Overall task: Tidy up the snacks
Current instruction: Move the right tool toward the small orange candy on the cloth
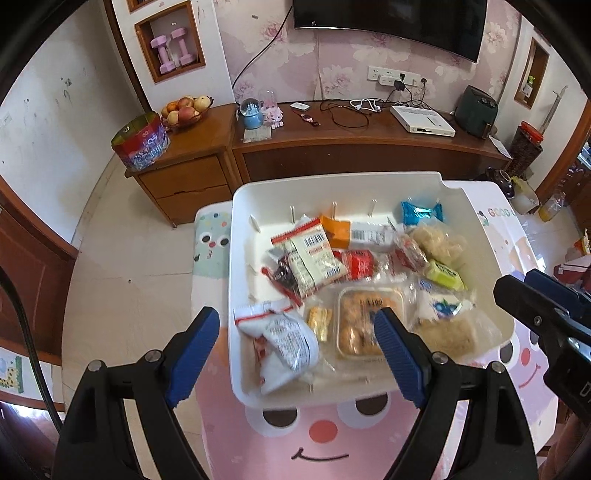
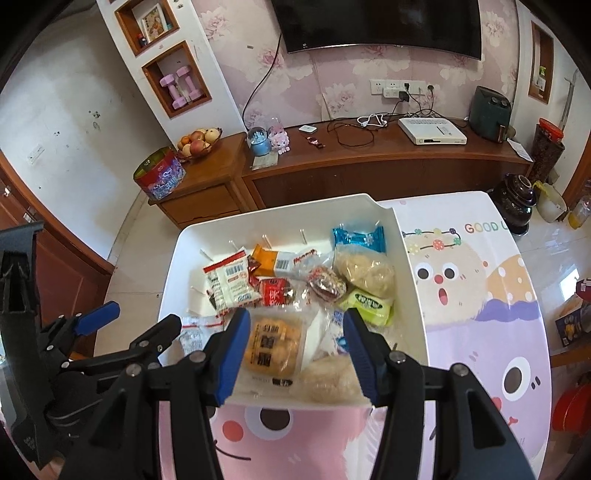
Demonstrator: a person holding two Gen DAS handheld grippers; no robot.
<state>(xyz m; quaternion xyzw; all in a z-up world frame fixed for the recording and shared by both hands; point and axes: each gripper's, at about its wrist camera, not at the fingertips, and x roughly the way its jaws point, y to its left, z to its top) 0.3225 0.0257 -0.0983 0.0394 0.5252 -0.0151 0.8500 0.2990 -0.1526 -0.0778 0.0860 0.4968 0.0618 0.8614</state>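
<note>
A white bin [image 1: 240,258] sits on a worktop [image 1: 325,435] covered with a pink cartoon cloth, and the snacks are heaped inside it. At the near left corner lies a white packet with red trim [image 1: 284,339]; beside it is a small yellow sweet [image 1: 319,323] and a clear tray of golden pastries [image 1: 360,325]. Farther back are a red-and-white barcode packet [image 1: 314,258], an orange packet [image 1: 336,230], a red wrapper [image 1: 356,264], a blue foil packet [image 1: 421,212], a pale puffy cake in clear wrap [image 1: 439,242] and a green bar [image 1: 445,275]. A blueberry-print packet [image 1: 441,306] lies at the near right.

The left tongs [image 1: 295,354] hover over the near left corner of the bin, spread wide with nothing pinched; one finger hangs outside the bin wall, the other over the pastry tray. The right tongs [image 2: 295,347] hover over the near edge, partly spread and pinching nothing, with the pastry tray [image 2: 275,345] showing in the gap between their fingers. The two pairs of tongs hang close side by side, and each one's arms hide part of the front row.

Behind the worktop stands a wooden cabinet [image 1: 369,147] carrying a fruit bowl [image 1: 186,109], a round tin [image 1: 140,142], a snow globe [image 1: 253,112], cables and a white set-top box [image 1: 423,120]. A television [image 1: 388,22] hangs above.
</note>
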